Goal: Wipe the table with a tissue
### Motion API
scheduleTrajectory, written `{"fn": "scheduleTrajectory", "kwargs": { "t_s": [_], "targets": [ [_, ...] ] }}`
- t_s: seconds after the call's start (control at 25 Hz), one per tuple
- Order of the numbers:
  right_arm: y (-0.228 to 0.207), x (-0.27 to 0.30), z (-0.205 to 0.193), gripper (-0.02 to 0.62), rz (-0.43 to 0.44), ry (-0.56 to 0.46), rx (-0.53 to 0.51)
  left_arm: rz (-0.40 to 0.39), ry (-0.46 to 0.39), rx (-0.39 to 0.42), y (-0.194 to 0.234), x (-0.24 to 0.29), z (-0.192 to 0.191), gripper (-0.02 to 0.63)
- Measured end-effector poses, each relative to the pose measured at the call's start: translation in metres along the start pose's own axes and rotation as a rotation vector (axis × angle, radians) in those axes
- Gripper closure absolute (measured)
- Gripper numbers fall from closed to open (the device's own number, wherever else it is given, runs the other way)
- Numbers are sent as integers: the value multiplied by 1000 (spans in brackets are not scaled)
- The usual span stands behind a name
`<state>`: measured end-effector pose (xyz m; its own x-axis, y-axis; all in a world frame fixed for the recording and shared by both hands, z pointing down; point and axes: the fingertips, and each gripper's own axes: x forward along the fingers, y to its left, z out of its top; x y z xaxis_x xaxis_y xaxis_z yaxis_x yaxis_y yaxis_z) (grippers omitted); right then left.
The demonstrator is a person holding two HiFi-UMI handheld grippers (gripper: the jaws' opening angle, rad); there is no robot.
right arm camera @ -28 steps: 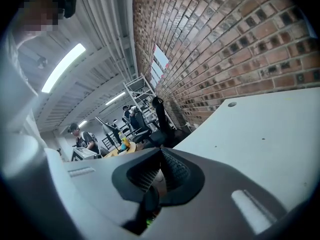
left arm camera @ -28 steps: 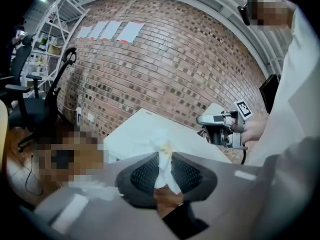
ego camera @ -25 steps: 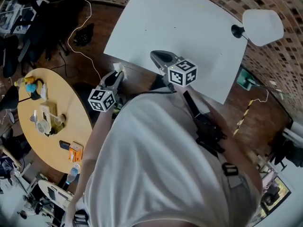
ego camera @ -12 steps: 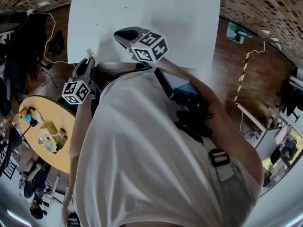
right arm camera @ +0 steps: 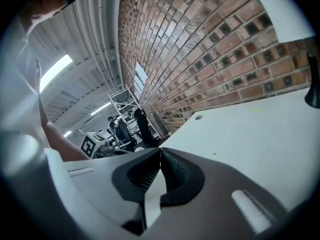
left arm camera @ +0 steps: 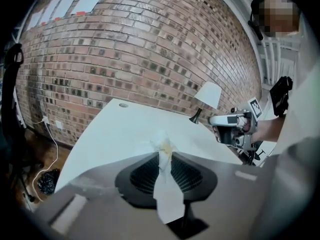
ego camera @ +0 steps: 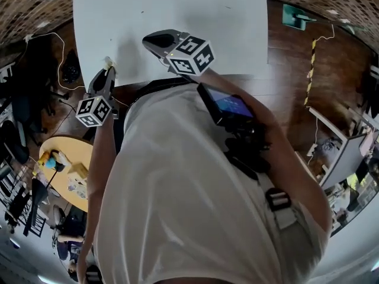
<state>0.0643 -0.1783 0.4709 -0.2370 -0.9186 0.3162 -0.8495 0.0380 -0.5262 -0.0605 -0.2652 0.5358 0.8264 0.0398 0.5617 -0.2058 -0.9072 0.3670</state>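
left gripper [left arm camera: 163, 156] pinches the tissue [left arm camera: 161, 143] by the table's [ego camera: 177, 16] near edge. right gripper [right arm camera: 160, 151] pressed together, empty. we risk tearing it if dragged hard.

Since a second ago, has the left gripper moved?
Yes, forward: the left gripper was short of the near edge of the white table; now its tip is over it.

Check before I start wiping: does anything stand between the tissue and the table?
Nothing visible does. The left gripper pinches the tissue at the table's edge; only a lamp stands at the far corner.
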Motion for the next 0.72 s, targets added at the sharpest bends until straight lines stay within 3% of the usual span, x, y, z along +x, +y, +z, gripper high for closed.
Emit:
{"fn": "scheduleTrajectory", "kwargs": {
  "t_s": [0.24, 0.56, 0.72],
  "targets": [
    [-5, -28, -8, 586, -107, -26, 31, -63, 52, 45, 1, 29, 1, 526],
    [-8, -41, -14, 586, -263, -35, 26, 26, 126, 141, 50, 48, 4, 526],
    [-5, -46, -15, 586, -320, -47, 37, -9, 131, 130, 59, 54, 2, 526]
  ]
}}
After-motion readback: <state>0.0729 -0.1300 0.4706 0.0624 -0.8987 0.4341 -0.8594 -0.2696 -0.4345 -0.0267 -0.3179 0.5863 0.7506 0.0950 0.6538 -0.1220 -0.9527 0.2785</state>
